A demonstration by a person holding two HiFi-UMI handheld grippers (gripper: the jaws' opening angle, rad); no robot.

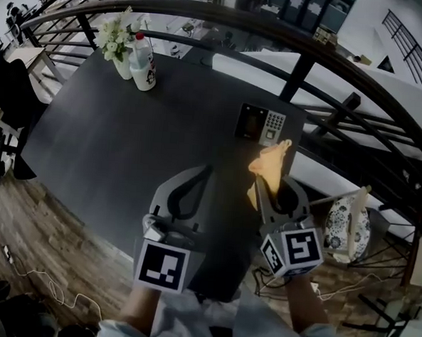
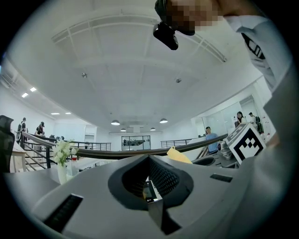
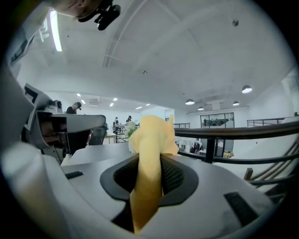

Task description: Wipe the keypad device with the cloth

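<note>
The keypad device [image 1: 260, 124], dark with a grey button pad, lies flat near the far right edge of the black table [image 1: 127, 145]. My right gripper [image 1: 261, 186] is shut on a yellow cloth [image 1: 269, 166], which sticks up from the jaws just short of the device. In the right gripper view the cloth [image 3: 152, 137] fills the gap of the right gripper [image 3: 152, 161]. My left gripper [image 1: 208, 170] hovers over the table to the left, jaws together and empty. The left gripper [image 2: 150, 162] looks across at the cloth's tip [image 2: 179, 155]. Neither gripper view shows the device.
A vase of white flowers [image 1: 116, 43] and a bottle with a red cap [image 1: 143, 64] stand at the table's far left corner. A dark curved railing [image 1: 297, 41] runs behind and right of the table. A patterned object [image 1: 347, 227] sits below on the right.
</note>
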